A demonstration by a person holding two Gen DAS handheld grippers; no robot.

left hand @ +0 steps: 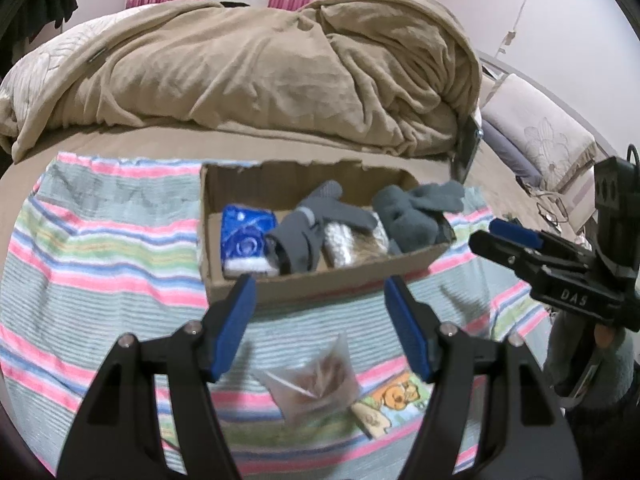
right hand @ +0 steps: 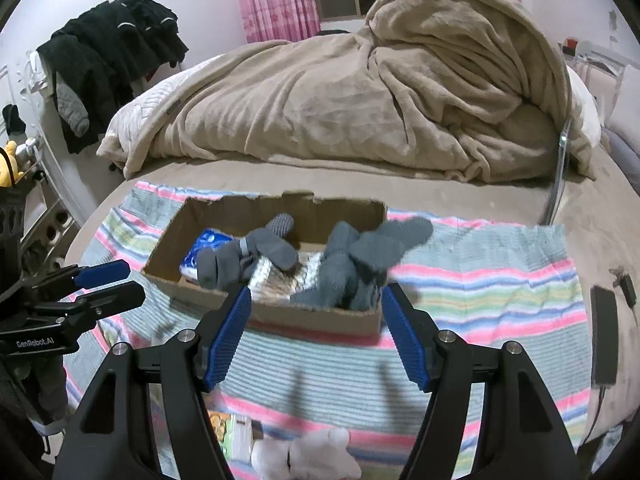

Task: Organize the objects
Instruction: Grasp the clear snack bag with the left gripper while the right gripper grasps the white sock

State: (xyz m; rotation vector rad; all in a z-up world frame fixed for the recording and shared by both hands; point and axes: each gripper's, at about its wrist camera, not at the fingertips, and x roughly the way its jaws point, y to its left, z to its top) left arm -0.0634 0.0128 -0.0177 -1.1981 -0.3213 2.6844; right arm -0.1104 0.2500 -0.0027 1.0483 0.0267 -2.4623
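Tongs of the left hand [left hand: 320, 320], spread wide and empty (the right tongs [right hand: 316, 324] likewise), hang just above a clear bag [left hand: 316, 380] lying on the striped cloth [left hand: 100, 260] short of the cardboard box [left hand: 320, 284].

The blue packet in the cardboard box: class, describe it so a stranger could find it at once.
Start at the striped cloth spread on the bed, then the open cardboard box on it. The blue packet lies at the box's left end as the left wrist view shows it, the only bright, shiny blue item beside the grey gloves.
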